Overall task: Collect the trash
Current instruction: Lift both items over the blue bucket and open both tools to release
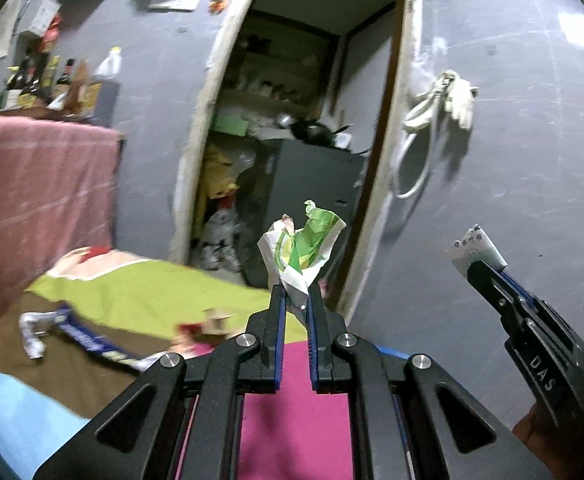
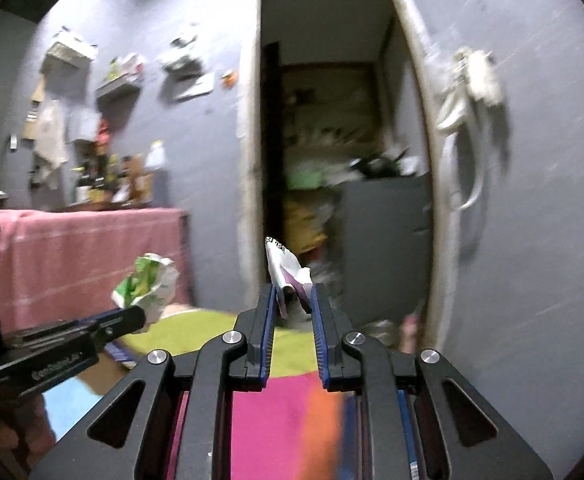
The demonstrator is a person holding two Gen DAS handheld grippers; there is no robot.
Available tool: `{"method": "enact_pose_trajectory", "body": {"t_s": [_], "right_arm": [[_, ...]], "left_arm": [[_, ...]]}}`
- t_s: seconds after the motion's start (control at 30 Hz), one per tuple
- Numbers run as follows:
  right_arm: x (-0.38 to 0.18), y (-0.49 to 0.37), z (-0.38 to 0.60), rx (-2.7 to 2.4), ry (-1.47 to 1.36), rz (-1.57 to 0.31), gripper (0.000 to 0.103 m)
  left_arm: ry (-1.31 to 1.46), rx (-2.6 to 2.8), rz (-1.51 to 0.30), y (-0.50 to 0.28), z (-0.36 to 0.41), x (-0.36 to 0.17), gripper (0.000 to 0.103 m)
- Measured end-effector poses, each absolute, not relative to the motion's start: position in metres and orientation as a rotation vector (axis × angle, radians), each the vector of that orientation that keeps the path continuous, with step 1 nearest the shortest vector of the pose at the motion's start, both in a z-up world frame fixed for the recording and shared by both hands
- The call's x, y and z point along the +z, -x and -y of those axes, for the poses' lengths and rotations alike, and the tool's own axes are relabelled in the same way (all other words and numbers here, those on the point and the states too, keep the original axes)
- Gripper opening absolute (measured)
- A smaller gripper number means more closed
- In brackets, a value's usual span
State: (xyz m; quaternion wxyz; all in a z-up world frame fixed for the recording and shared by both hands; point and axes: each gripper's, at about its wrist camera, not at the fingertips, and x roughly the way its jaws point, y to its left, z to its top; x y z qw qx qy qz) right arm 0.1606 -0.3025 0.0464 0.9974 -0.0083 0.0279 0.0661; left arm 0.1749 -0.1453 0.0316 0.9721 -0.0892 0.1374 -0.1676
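Observation:
My left gripper (image 1: pixel 295 295) is shut on a crumpled green and white wrapper (image 1: pixel 303 248) and holds it up in the air. It also shows in the right wrist view (image 2: pixel 142 314), with the wrapper (image 2: pixel 146 284) at its tip. My right gripper (image 2: pixel 294 294) is shut on a white and purple wrapper (image 2: pixel 286 272), also held up. In the left wrist view the right gripper (image 1: pixel 477 268) is at the right with that wrapper (image 1: pixel 475 246) in it. A blue and white wrapper (image 1: pixel 72 330) lies on the mat below.
An open doorway (image 1: pixel 292 140) into a cluttered storeroom is straight ahead in a grey wall. A pink-draped table (image 1: pixel 32 184) with bottles stands at the left. A green, brown and magenta mat (image 1: pixel 144 296) covers the floor. Cord and a glove (image 1: pixel 457 98) hang right of the door.

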Motion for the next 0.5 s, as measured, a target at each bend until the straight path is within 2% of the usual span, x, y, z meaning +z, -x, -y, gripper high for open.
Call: {"method": "enact_pose_trajectory", "body": {"t_s": [0.17,0.5], "right_arm": [[0.043,-0.162,0.341,0.035,0.048,-0.019,0.015],[0.015,-0.177,0.402,-0.04,0.007,-0.115,0.016]], "left_arm": [[0.154,-0.4,-0.26,-0.188,0.197,0.033,0.007],[0.105,-0.481,-0.375,-0.229,0.266,0.005,0.007]]}}
